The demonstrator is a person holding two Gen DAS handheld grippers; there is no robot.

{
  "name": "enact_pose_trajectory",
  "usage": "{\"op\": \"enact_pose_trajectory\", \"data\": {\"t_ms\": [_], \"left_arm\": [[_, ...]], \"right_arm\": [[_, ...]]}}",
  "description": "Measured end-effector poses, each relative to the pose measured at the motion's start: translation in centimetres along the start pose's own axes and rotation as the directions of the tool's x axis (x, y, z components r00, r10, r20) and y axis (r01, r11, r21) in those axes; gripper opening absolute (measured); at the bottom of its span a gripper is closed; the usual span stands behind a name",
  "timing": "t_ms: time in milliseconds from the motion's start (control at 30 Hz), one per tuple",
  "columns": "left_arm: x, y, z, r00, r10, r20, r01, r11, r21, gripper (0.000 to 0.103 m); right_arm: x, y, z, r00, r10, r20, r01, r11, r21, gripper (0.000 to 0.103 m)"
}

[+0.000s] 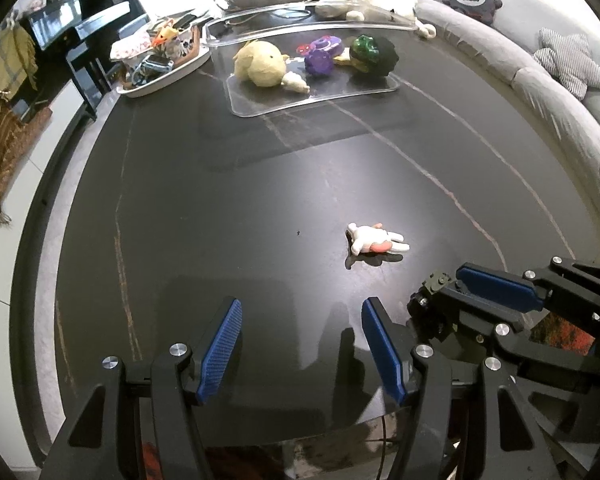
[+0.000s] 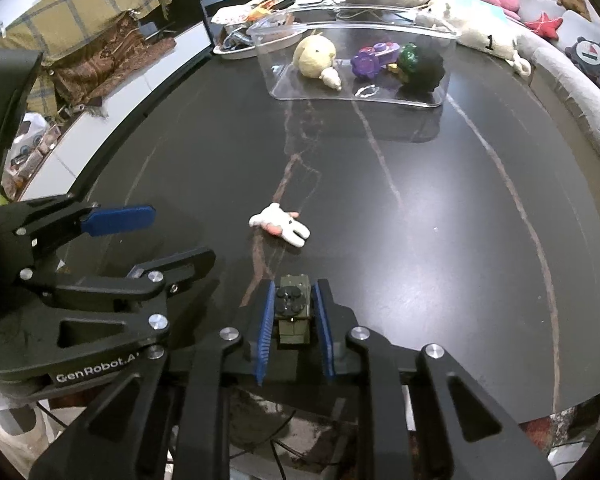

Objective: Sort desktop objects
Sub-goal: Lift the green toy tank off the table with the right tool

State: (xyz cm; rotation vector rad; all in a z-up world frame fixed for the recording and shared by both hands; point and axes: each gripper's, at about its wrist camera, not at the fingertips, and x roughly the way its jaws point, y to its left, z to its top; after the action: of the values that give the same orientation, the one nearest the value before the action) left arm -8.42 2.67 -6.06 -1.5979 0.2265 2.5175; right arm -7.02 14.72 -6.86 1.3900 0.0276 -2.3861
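1. Clamping: right gripper (image 2: 293, 312) shut on green toy tank (image 2: 293, 307), near table's (image 2: 440, 208) front edge.
2. Idle: left gripper (image 1: 302, 344) half open, empty.
3. Advice: lift straight, keep the squeeze, carry over white rabbit (image 2: 281, 225) to clear bin (image 2: 440, 98) at far edge.

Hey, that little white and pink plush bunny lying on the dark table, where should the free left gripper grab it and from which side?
Take the small white and pink plush bunny across its middle, coming from above. It lies flat with ears and legs splayed lengthwise, so the body is probably the narrowest firm part for the open left gripper.
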Motion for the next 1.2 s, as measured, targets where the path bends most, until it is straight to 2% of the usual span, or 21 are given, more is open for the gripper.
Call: {"op": "enact_pose_trajectory", "data": {"t_ms": [100, 233, 300, 500, 600, 733, 1000, 1200], "left_arm": [[0.0, 0.3, -0.2, 1.0, 0.003, -0.003, -0.003, 1.0, -0.006, 0.059], [0.0, 0.8, -0.5, 1.0, 0.014, -0.002, -0.014, 1.0, -0.022, 0.059], [0.1, 1.1, -0.7, 1.0, 0.009, -0.01, -0.009, 1.0, -0.028, 0.059], [0.2, 1.3, -1.2, 1.0, 0.011, -0.016, -0.012, 1.0, -0.028, 0.059], [-0.1, 1.2, -1.2, 0.999, -0.035, -0.019, 0.035, 0.999, -0.029, 0.059], [-0.5, 0.8, -1.1, 0.999, -0.031, 0.005, 0.031, 0.999, -0.016, 0.059], [-0.7, 1.3, -0.9, 0.999, -0.038, 0.002, 0.038, 0.999, -0.036, 0.059], [-1.1, 0.7, -1.0, 0.999, -0.038, 0.012, 0.038, 0.999, -0.007, 0.059]], "right_arm": [[0.2, 0.1, -0.1, 1.0, -0.004, -0.009, 0.004, 1.0, -0.006, 0.021], [0.6, -0.5, -0.1, 1.0, -0.021, -0.012, 0.022, 1.0, 0.013, 0.046], [1.3, -0.9, -0.3, 0.999, -0.011, -0.041, 0.012, 1.0, 0.025, 0.05], [1.3, 0.1, -0.5, 0.997, -0.063, -0.045, 0.062, 0.998, -0.029, 0.048], [1.4, 0.9, -0.4, 0.992, -0.118, -0.053, 0.114, 0.991, -0.069, 0.044], [1.4, 1.3, -0.3, 0.991, -0.122, -0.055, 0.118, 0.99, -0.071, 0.027], [0.8, 0.6, -0.1, 0.995, -0.081, -0.061, 0.08, 0.997, -0.021, 0.027], [-0.2, -0.4, 0.1, 0.996, -0.082, -0.031, 0.083, 0.996, 0.016, 0.027]]}}
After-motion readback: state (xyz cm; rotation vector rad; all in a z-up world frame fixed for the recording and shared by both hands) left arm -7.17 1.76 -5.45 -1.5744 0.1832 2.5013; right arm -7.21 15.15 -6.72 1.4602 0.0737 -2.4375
